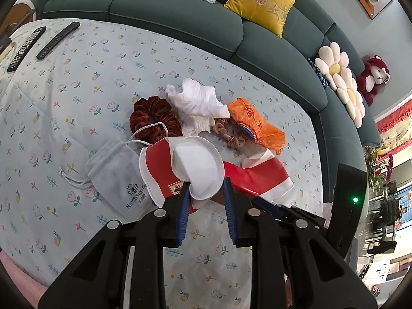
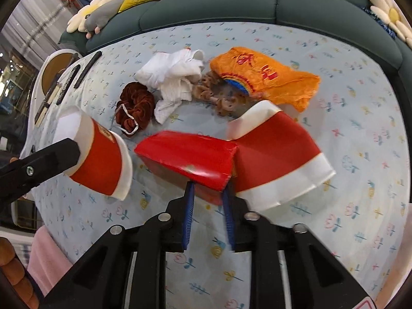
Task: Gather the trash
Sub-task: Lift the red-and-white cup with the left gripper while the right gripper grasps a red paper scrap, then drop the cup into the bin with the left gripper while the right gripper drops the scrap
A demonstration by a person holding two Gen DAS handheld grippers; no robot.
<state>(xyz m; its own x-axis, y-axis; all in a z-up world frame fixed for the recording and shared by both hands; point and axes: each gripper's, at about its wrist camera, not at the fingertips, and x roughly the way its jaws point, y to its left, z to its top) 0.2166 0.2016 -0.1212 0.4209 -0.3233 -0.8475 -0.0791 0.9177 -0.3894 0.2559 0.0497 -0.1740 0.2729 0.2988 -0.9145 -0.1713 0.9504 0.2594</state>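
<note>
My left gripper (image 1: 206, 188) is shut on the rim of a red and white paper cup (image 1: 185, 167) and holds it above the table; the same cup (image 2: 100, 157) shows at the left of the right wrist view. My right gripper (image 2: 207, 190) is shut on a crushed red and white paper cup (image 2: 231, 162), which also shows in the left wrist view (image 1: 257, 175). Behind them lie a crumpled white tissue (image 2: 172, 82), an orange wrapper (image 2: 265, 79), a dark red scrunchie (image 2: 135, 105) and a small brown scrunchie (image 2: 213, 95).
The table has a floral cloth (image 1: 77, 97). A grey drawstring pouch (image 1: 116, 172) lies at the left. Two remote controls (image 1: 41, 43) lie at the far left corner. A dark green sofa (image 1: 206, 25) with cushions runs behind the table.
</note>
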